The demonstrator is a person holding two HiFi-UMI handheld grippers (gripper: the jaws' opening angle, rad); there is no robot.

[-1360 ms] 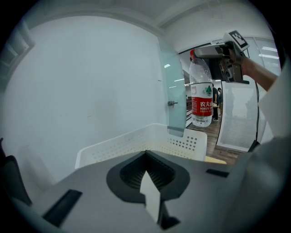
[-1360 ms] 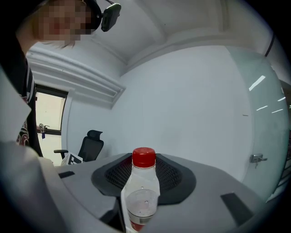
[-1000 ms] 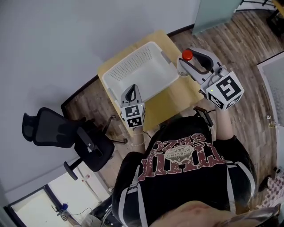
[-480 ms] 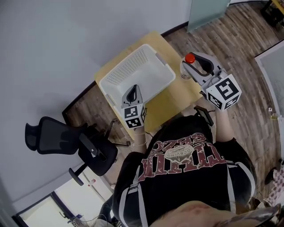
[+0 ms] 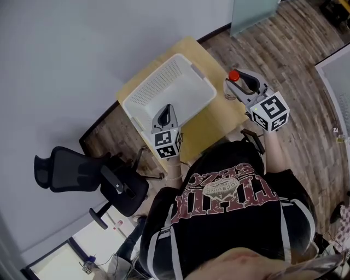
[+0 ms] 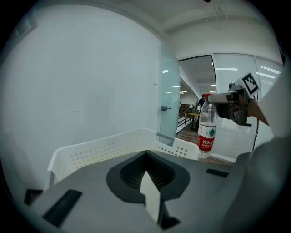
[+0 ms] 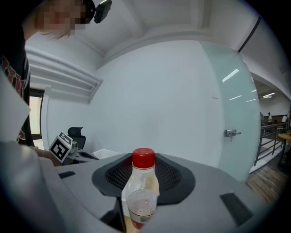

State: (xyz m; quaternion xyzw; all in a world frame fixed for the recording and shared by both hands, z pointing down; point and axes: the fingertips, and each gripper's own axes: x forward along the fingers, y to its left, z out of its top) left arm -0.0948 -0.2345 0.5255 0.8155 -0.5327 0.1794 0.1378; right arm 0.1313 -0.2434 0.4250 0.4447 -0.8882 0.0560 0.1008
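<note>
A clear water bottle (image 5: pixel 231 87) with a red cap (image 7: pixel 143 158) and red label (image 6: pixel 206 144) is upright in my right gripper (image 5: pixel 235 83), which is shut on its neck. It hangs low over the right edge of a small wooden table (image 5: pixel 209 128), just right of a white perforated basket (image 5: pixel 164 90). My left gripper (image 5: pixel 167 111) hovers over the basket's near rim, jaws shut with nothing between them. In the left gripper view the basket (image 6: pixel 113 144) lies ahead and the bottle (image 6: pixel 207 132) stands beyond its right corner.
A black office chair (image 5: pixel 82 178) stands left of the table by the white wall. Wooden floor surrounds the table, with a frosted glass door (image 5: pixel 252 12) at the far right. The person's body fills the near side.
My right gripper has brought the bottle down from high in the air to about the level of the basket's rim. The left gripper has shifted slightly over the basket.
</note>
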